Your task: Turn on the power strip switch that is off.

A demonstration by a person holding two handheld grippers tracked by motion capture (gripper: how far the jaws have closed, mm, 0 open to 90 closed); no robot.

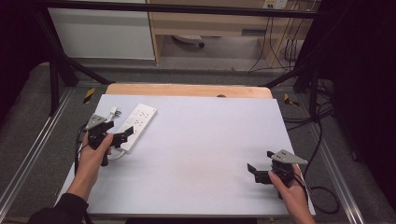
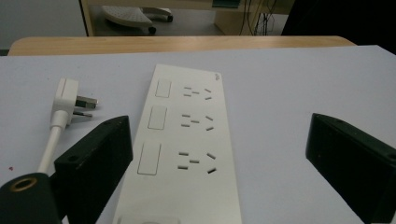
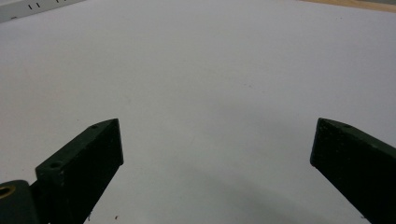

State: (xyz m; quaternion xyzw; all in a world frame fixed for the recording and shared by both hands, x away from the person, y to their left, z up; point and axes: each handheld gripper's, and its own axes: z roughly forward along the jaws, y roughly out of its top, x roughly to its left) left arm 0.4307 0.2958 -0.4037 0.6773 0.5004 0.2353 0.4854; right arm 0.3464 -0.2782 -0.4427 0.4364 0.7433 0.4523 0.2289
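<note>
The white power strip (image 2: 184,149) was seen lying on the table's far-left part, its long axis running away from the wide-open, empty left gripper (image 1: 113,135) directly over its near end, the right gripper (image 1: 259,170), likewise open and empty, being well apart.

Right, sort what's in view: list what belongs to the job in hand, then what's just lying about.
In the job:
- white three-outlet power strip
- its white plug on a white cord
- left gripper, jaws open

Lying about:
- black cables on the floor
- right gripper, open over bare mat
</note>
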